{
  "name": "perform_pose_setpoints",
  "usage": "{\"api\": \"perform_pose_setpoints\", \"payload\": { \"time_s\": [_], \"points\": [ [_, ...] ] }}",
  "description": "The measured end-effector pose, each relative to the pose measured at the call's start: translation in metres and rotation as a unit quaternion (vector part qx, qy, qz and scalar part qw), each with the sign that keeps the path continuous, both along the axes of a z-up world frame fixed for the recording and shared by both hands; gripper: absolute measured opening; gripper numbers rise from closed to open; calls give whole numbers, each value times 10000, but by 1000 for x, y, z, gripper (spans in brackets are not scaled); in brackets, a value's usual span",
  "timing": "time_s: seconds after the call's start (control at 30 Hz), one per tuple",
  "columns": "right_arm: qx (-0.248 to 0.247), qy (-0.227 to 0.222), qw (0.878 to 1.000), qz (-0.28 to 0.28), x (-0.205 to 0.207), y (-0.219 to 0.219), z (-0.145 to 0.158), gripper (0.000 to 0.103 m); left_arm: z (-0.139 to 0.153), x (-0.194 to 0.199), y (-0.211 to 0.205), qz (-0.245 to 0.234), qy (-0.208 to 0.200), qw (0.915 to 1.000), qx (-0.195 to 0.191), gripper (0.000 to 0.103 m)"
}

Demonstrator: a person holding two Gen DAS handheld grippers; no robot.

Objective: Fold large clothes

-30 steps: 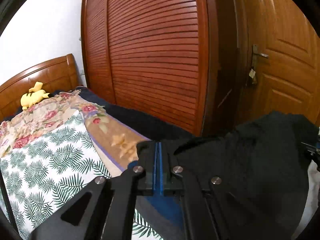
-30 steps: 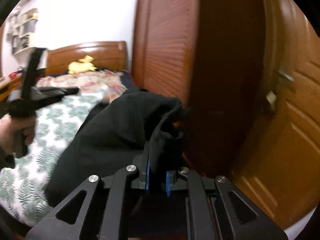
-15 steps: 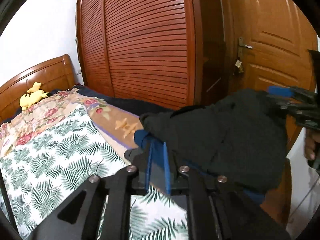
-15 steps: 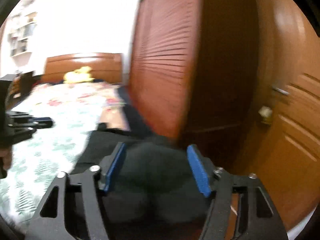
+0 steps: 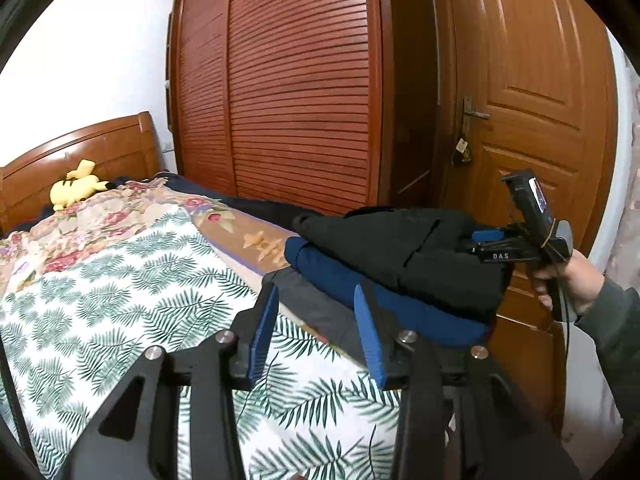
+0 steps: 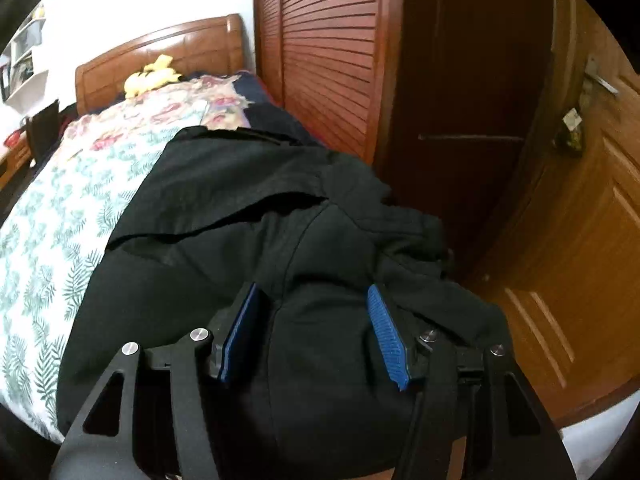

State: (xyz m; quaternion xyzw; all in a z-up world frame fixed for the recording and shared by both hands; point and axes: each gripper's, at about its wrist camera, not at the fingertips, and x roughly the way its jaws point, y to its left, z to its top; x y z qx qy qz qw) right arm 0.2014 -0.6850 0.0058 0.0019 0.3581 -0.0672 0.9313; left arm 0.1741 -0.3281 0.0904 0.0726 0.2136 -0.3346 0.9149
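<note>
Both hand-held grippers are spread wide and grip nothing: the left gripper [image 5: 316, 320] hovers over the fern-print bedspread [image 5: 120, 300], just short of the clothes. Blue pads of the right gripper [image 6: 314, 336] straddle the folded black garment [image 6: 240, 220], which lies atop a folded blue garment [image 5: 400, 300] at the bed's corner, near the slatted wooden wardrobe [image 5: 300, 80].

Yellow plush toy [image 5: 76, 188] by brown wooden headboard [image 5: 80, 152]; green-leaf-print white bedspread [image 5: 100, 300] on bed; red-brown louvred wardrobe doors [image 5: 296, 92]; orange-brown panelled door [image 5: 532, 92], metal handle [image 5: 474, 110].

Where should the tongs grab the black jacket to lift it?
Probably the loose flap edge across the black jacket, coming from the near side with the right tongs. It stands slightly raised and faces the open tongs; elsewhere the fabric lies flat.
</note>
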Motion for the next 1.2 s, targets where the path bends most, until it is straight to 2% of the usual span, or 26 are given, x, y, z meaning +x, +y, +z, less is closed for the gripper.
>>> {"api": "perform_pose_setpoints", "payload": {
  "time_s": [0.27,0.4,0.53,0.73,0.93,1.2],
  "points": [
    [-336,-619,9971,-273,-40,25,34,63,4,-27,41,348,-6,9994,44,40],
    [-343,-904,9953,-82,-56,57,51,77,4,-43,68,576,26,9983,-29,40],
    [-344,-1124,9926,318,-67,112,61,86,4,-58,95,840,-25,9964,84,40],
    [-245,-1282,9882,804,-76,196,58,90,-2,-79,137,1258,-122,9919,129,40],
    [-96,-1306,9832,1269,-78,254,44,90,-14,-93,173,1563,-86,9876,72,40],
    [45,-1215,9773,1736,-73,328,9,90,-54,-87,217,2076,225,9779,78,40]
  ]
}}
